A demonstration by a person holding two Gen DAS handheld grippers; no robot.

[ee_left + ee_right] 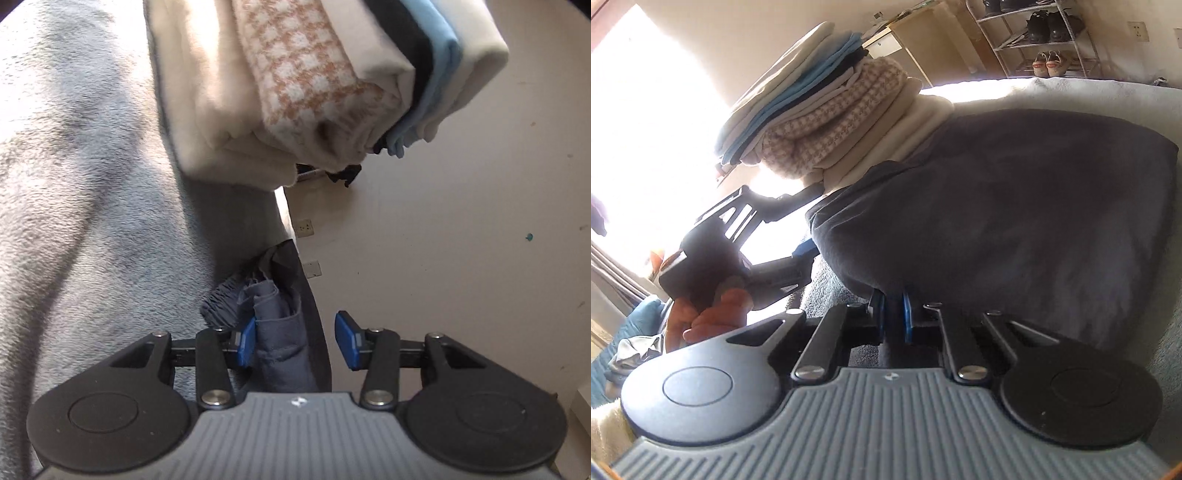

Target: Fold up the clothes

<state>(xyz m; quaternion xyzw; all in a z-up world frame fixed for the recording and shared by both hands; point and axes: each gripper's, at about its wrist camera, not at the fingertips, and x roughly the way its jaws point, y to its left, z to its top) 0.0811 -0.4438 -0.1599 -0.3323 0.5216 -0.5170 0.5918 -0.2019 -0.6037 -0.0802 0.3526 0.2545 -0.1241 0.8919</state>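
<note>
The dark garment (1015, 206) lies spread on the bed (1108, 92), its near hem pinched in the closed right claw (894, 317), while the left claw (295, 343), part open, straddles the hem's bunched corner without clamping it.

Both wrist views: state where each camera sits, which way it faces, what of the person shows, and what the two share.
Left wrist: sits on the left gripper, looking forward along its fingers at a bunched edge of the dark garment between the jaws, the grey blanket and the stack of folded clothes; no body part visible.
Right wrist: sits on the right gripper, shut on the dark garment's near edge, facing a shoe rack; a hand holding the left gripper shows.
Shared: dark garment, stack of folded clothes, grey blanket.
</note>
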